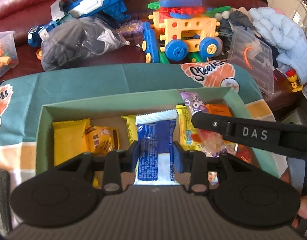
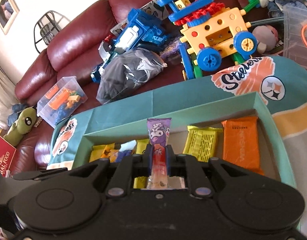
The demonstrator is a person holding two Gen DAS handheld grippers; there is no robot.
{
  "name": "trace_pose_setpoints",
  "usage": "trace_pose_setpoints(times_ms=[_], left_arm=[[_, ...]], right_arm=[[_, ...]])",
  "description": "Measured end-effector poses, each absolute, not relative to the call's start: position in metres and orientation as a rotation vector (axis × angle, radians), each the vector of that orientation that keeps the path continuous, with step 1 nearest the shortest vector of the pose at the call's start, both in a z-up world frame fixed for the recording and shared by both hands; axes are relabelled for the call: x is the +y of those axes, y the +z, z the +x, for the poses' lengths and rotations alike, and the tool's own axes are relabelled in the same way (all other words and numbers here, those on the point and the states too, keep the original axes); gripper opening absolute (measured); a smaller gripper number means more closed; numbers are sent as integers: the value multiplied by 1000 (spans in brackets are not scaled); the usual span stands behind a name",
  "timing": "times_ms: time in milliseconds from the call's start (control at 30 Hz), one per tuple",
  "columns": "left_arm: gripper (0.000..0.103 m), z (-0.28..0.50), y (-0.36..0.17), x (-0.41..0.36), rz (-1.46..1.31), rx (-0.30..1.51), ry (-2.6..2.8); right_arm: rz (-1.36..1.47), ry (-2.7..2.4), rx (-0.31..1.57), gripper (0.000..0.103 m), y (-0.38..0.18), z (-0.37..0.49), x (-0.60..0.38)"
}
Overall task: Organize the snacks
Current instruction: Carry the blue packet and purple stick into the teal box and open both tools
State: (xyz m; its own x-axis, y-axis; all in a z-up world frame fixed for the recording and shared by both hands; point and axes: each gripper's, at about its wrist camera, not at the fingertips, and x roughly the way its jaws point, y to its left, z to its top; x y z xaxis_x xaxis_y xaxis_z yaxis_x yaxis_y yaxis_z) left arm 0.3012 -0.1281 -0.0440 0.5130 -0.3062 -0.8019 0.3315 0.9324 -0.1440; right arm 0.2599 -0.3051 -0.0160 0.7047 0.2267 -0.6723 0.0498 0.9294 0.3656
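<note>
A green box [image 1: 105,102] [image 2: 193,110] holds several snack packets. My left gripper [image 1: 155,156] is shut on a blue and white packet [image 1: 153,140] and holds it over the middle of the box. My right gripper [image 2: 158,156] is shut on a purple cartoon candy packet [image 2: 158,134], held upright over the box; this packet also shows in the left wrist view [image 1: 190,102], with the right gripper's body [image 1: 243,134] beside it. Yellow packets [image 1: 67,140] [image 2: 201,142] and an orange packet [image 2: 240,142] lie in the box.
The box sits on a teal Steelers cloth [image 1: 79,80] [image 2: 253,80] on a dark red sofa [image 2: 73,46]. Behind lie a blue toy [image 1: 89,10], a yellow toy cart [image 1: 189,32] [image 2: 219,34], a dark bagged garment [image 1: 77,40], and clear bins [image 1: 251,60] [image 2: 61,100].
</note>
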Motion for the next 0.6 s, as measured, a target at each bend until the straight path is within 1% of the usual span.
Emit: trace_pose_setpoints(times_ms=[133, 167, 200, 233, 267, 300, 333, 367, 433, 467, 500, 533, 600], left_arm=[[35, 316, -53, -135, 34, 966, -366], [35, 320, -55, -136, 36, 965, -360], [39, 324, -57, -137, 38, 962, -347], [55, 325, -57, -138, 43, 957, -335], [65, 327, -58, -137, 46, 955, -320], [78, 327, -57, -136, 45, 947, -303], [86, 327, -57, -134, 44, 938, -285], [87, 327, -57, -133, 42, 935, -276], [90, 327, -56, -129, 36, 942, -263], [91, 327, -56, -127, 32, 947, -261], [95, 325, -55, -125, 30, 948, -259], [99, 323, -54, -123, 32, 947, -256], [101, 318, -52, -121, 42, 940, -249]], right_arm=[[383, 93, 795, 13, -22, 272, -309], [387, 92, 793, 16, -23, 276, -310], [392, 86, 791, 21, -24, 279, -311], [403, 81, 785, 28, -24, 282, -313], [417, 74, 777, 52, -24, 283, -315], [424, 69, 764, 74, -23, 283, -316], [423, 64, 748, 81, -21, 282, -317], [419, 65, 737, 85, -20, 281, -318], [418, 69, 733, 89, -17, 279, -319], [418, 64, 732, 93, -17, 277, -319], [417, 56, 731, 97, -16, 275, -319], [420, 49, 731, 99, -15, 273, -320], [431, 43, 727, 103, -12, 267, -321]])
